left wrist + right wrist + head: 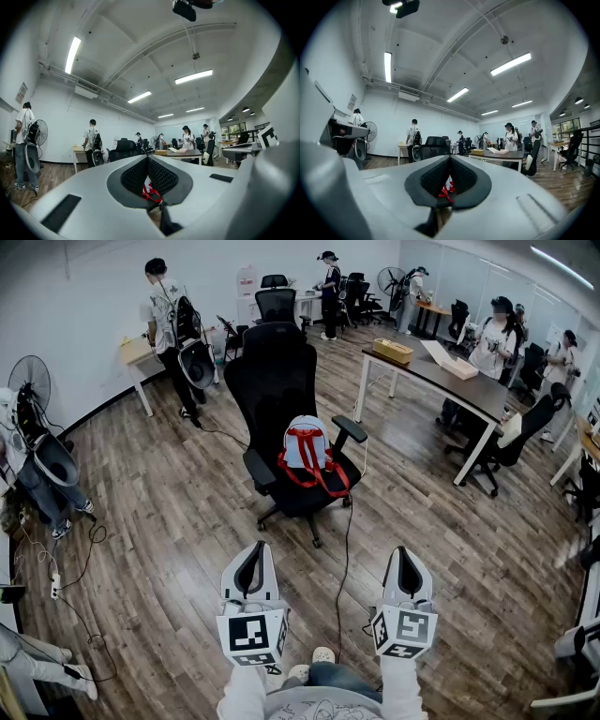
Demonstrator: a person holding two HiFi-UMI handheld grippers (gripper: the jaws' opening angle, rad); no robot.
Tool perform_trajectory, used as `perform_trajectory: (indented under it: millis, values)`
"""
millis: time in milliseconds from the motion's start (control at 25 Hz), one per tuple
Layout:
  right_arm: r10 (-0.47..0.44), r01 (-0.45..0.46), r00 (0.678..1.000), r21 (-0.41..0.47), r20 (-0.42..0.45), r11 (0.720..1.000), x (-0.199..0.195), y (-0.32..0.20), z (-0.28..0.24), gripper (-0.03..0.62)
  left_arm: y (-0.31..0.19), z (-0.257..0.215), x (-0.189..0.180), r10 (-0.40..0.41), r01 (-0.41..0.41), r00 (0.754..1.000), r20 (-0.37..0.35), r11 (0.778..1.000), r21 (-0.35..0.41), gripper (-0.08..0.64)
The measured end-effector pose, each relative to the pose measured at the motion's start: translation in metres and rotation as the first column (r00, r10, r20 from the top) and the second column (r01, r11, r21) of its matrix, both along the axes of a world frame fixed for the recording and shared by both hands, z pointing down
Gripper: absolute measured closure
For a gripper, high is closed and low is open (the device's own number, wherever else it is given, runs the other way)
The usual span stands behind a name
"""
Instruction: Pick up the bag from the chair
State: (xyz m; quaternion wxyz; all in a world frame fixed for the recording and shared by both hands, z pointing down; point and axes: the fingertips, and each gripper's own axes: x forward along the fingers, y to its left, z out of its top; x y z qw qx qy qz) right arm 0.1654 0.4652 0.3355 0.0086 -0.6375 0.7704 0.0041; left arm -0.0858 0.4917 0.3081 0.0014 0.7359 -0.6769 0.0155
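Jaws closed and empty, left gripper (251, 561) and right gripper (406, 563) point level at the backpack (307, 448) on the office chair (275, 381), seemingly lining up an approach.

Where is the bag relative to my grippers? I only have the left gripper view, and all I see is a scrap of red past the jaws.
Observer: The bag sits upright on the seat of the black chair, leaning on its backrest. It is straight ahead of both grippers, and neither touches it.
Operator: How is the right gripper set?
Observer: The right gripper is held level beside the left gripper, with its jaws together and nothing in them.
Operator: Is there anything on the ground between me and the chair?
Observer: A black cable runs across the floor from the chair toward the person's shoe, between the two grippers.
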Motion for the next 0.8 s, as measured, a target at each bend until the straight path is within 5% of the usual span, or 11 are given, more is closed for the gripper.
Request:
perform_trajectory:
  millis: [800]
  values:
    - [-0.032,0.031,0.999,0.014,0.008,0.999,0.021,-0.055,0.003,0.581,-0.046,-0.007,0.022,-0.014,0.013,1.0,0.023,1.0,0.029,0.554]
